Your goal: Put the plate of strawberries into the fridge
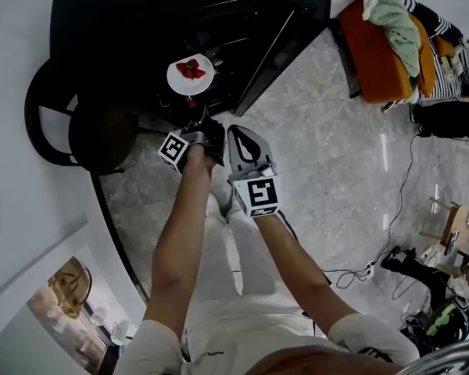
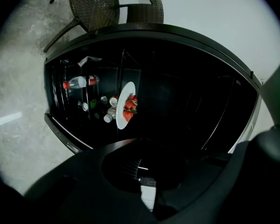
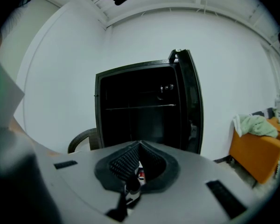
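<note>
A chair (image 1: 102,135) stands far left, against the black fridge (image 1: 125,37). The plate (image 1: 190,76) sits inside on a shelf, flat and face up, with the strawberries (image 1: 191,69) heaped in its middle and bottles (image 2: 79,82) near it. It is round, so it has no long axis to line up, only a top to keep level.

I judge it stiff, glazed and breakable, light enough for one grip. The berries are soft and loose and would roll if it tipped. If I had to move it I would pinch the bare rim, clear of the fruit, and hold firmly because the glaze looks slippery.

My left gripper (image 1: 202,127) hangs just in front of the shelf, apart from the plate, its fingers closed together on nothing. My right gripper (image 1: 236,135) is beside it, fingers also pressed together and empty.

Right of them the door (image 1: 285,49) stands open, and an orange seat (image 1: 375,61) lies well beyond.
</note>
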A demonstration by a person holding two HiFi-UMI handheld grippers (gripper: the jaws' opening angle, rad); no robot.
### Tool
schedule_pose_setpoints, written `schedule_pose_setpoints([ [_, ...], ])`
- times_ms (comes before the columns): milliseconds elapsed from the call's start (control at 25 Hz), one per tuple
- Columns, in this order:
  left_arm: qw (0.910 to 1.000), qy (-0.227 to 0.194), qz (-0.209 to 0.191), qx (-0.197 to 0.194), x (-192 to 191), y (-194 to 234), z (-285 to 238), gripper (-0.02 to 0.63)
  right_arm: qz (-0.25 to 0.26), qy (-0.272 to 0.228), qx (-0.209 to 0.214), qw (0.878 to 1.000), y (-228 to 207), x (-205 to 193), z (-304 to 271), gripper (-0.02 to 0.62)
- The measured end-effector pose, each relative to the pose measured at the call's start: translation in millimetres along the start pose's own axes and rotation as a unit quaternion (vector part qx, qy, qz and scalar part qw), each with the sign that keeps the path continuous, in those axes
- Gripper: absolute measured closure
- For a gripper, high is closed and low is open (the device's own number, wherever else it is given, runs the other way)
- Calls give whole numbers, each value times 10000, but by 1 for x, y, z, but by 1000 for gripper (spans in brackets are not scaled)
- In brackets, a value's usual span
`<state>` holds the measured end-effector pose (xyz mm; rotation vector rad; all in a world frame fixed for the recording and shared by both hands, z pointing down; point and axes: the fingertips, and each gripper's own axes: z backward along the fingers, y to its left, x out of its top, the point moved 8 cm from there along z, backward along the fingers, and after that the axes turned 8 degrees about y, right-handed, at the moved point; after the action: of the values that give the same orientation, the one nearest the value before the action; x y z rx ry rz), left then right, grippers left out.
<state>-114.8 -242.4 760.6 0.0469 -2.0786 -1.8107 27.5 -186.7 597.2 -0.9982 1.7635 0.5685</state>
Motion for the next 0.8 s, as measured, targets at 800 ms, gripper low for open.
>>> schedule_pose_setpoints([
  [800, 9991, 232, -125, -335, -12, -31, 20, 606, 28, 25, -136, 9999, 12, 2, 8, 583],
])
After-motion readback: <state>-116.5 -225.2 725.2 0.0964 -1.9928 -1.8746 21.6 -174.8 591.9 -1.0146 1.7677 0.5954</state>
